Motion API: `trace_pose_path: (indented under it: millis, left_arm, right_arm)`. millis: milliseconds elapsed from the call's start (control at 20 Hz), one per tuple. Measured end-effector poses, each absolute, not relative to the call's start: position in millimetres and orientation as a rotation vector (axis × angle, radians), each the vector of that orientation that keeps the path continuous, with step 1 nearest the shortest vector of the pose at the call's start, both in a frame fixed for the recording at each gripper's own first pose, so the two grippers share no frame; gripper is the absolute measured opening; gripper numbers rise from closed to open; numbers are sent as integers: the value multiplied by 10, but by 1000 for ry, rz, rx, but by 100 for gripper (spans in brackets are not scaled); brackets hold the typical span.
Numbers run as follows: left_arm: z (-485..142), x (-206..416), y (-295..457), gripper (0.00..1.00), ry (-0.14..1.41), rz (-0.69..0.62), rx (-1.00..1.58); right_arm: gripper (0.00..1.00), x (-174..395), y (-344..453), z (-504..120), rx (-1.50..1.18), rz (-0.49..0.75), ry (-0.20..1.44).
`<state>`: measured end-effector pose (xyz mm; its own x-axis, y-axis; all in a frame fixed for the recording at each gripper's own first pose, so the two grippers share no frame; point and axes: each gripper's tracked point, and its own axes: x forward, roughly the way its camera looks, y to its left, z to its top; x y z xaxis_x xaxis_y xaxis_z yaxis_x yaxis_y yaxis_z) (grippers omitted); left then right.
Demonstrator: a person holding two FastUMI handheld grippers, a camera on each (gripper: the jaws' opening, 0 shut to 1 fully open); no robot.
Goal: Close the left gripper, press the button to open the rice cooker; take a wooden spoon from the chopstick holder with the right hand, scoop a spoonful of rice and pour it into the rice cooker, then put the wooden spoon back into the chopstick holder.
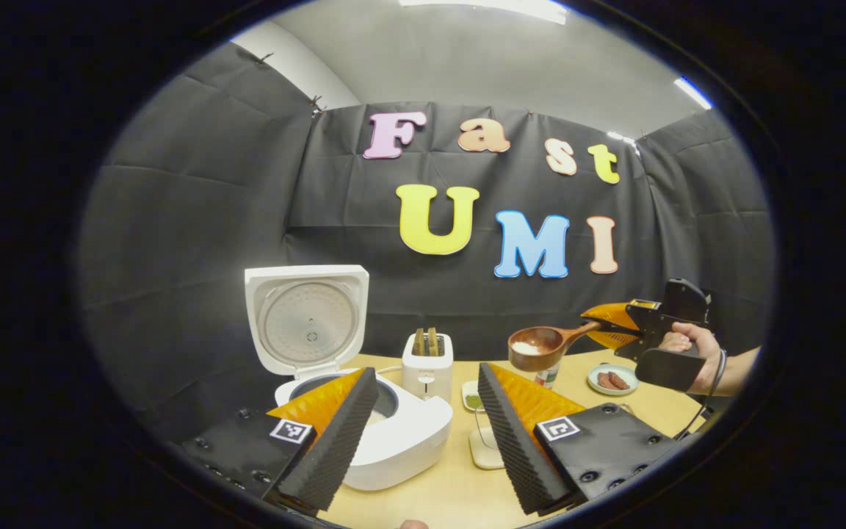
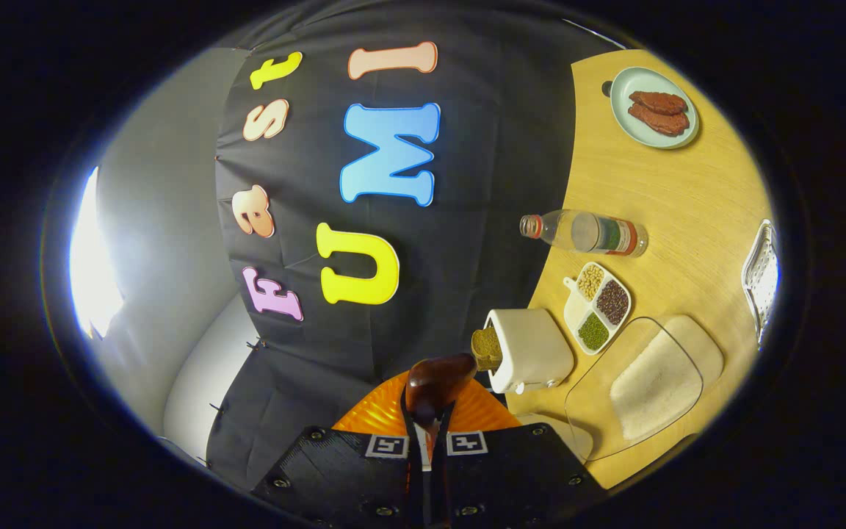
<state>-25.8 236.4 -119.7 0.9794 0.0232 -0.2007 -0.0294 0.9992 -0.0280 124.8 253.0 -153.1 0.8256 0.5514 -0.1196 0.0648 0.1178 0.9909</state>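
Keep the right gripper (image 1: 617, 327) jaws clenched on the wooden spoon (image 1: 540, 345), bowl level, carrying the rice (image 1: 526, 348) toward the open rice cooker (image 1: 386, 433) at lower left; left gripper (image 1: 427, 433) jaws stand released.

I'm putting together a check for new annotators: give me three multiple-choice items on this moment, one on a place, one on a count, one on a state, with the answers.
1. Where does the toaster stand relative to the rice cooker in the left gripper view?
A. To its right
B. To its left
C. On its lid

2. How many compartments has the divided dish of beans?
A. Two
B. Three
C. Five

3. What is the state of the rice cooker's lid?
A. Shut
B. Raised open
C. Taken off and laid on the table

Answers:
1 A: the toaster sits right of the white cooker.
2 B: yellow, dark and green fillings lie in separate sections.
3 B: the lid stands upright, its inner plate facing the camera, while the right gripper holds the wooden spoon with rice.
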Motion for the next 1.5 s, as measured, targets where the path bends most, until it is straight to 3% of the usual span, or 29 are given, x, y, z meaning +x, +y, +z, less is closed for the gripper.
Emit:
trace_pose_path:
  millis: [500, 550, 600, 950, 1500]
  left_arm:
    - [-1387, -335, 2828, 94, 207, 67, -40]
    - [-1395, -330, 2879, 94, 208, 76, -40]
    - [-1385, -310, 2928, 94, 209, 85, -41]
    - [-1415, -307, 3138, 94, 201, 121, -34]
    - [-1560, -461, 3267, 94, 238, 177, -62]
  right_arm:
    - [5, 1364, 3433, -1275, 1285, 530, 582]
    - [9, 1384, 3561, -1282, 1264, 546, 591]
    - [5, 1411, 3677, -1294, 1240, 559, 600]
    - [5, 1553, 4550, -1470, 1039, 650, 659]
    - [5, 1493, 5672, -2024, 474, 795, 657]
